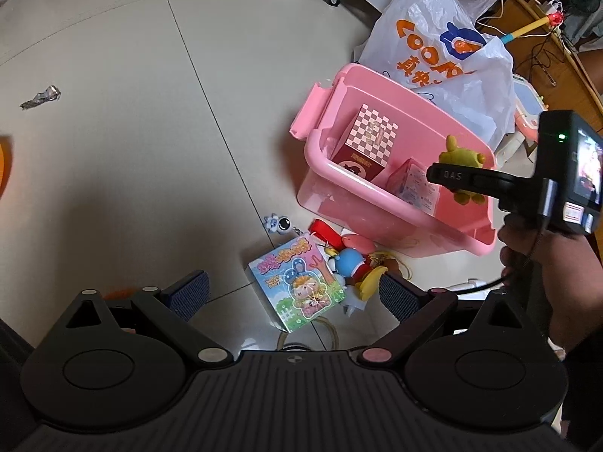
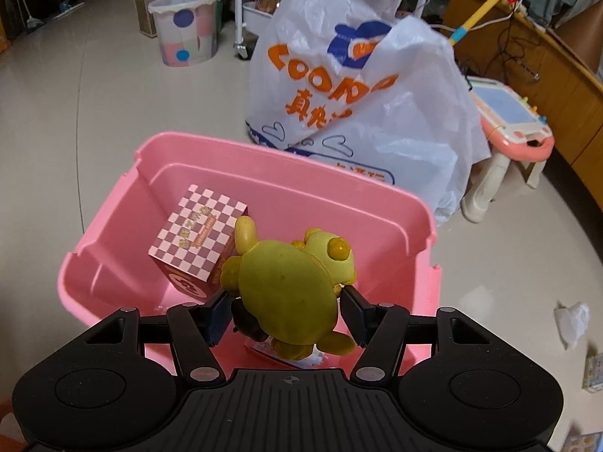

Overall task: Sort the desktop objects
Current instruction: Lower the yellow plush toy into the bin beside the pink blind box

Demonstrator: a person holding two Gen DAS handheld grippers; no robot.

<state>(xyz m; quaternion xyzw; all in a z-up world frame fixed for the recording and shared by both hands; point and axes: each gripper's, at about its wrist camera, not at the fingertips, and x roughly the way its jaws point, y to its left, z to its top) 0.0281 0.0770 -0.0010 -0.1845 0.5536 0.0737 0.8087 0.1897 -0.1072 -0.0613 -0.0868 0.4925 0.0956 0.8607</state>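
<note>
My right gripper is shut on a yellow-green turtle toy and holds it above the pink plastic bin. In the left wrist view the toy hangs over the bin. Inside the bin lie a pink checkered box and a pale pink box. My left gripper is open above a colourful bunny picture box on the floor. Beside it lie a blue, red and yellow figure and a small white robot keychain.
A white shopping bag stands behind the bin. A pink drawing-board table is at the right, a patterned waste bin at the back. A crumpled tissue and a foil wrapper lie on the floor.
</note>
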